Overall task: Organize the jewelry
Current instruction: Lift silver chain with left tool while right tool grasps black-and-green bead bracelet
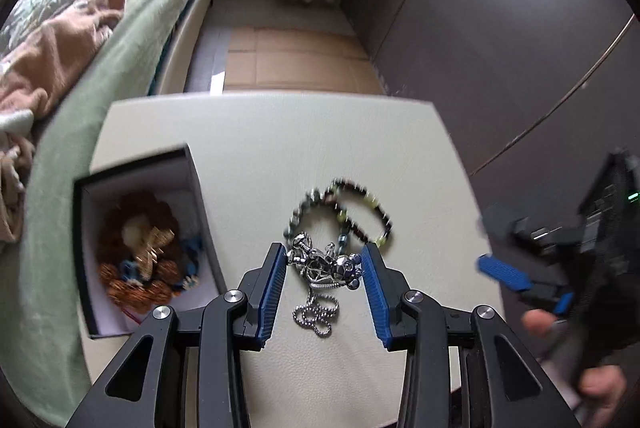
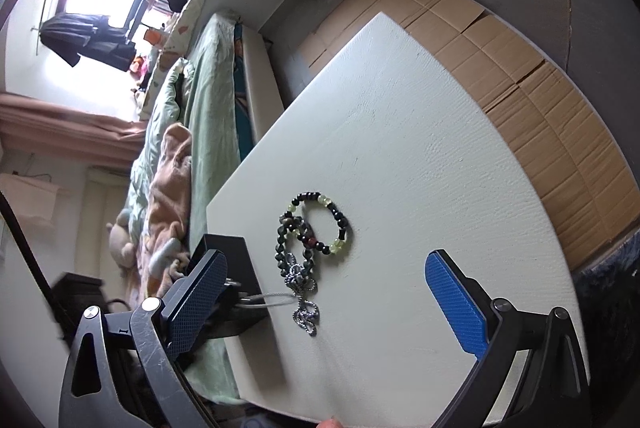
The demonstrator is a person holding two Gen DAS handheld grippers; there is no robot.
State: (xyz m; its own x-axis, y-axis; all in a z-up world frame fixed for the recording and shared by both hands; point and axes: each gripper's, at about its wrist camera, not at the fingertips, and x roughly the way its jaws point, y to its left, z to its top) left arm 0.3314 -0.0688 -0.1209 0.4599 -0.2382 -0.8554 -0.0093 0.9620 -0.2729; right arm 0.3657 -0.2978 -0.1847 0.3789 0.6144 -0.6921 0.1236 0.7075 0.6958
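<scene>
In the left wrist view my left gripper (image 1: pixel 323 252) is shut on a silver bear-shaped pendant (image 1: pixel 336 266), both blue pads touching it. Its ball chain (image 1: pixel 316 316) droops onto the cream table (image 1: pixel 280 139). Just beyond lie a dark bracelet with yellow-green beads (image 1: pixel 360 216) and a dark green bead strand (image 1: pixel 298 211). An open black box (image 1: pixel 196 195) at the left holds brown beaded pieces and a gold bow. My right gripper (image 2: pixel 330 296) stands open, wide, low over the table, with the bracelet (image 2: pixel 328 224) and the ball chain (image 2: pixel 306 316) ahead of it.
A bed with a green cover (image 1: pixel 100 67) and a tan blanket runs along the table's left side. Flattened cardboard (image 1: pixel 296 55) covers the floor beyond the table. A dark wall (image 1: pixel 500 47) stands at the right. A hand (image 1: pixel 536 324) holds the right gripper.
</scene>
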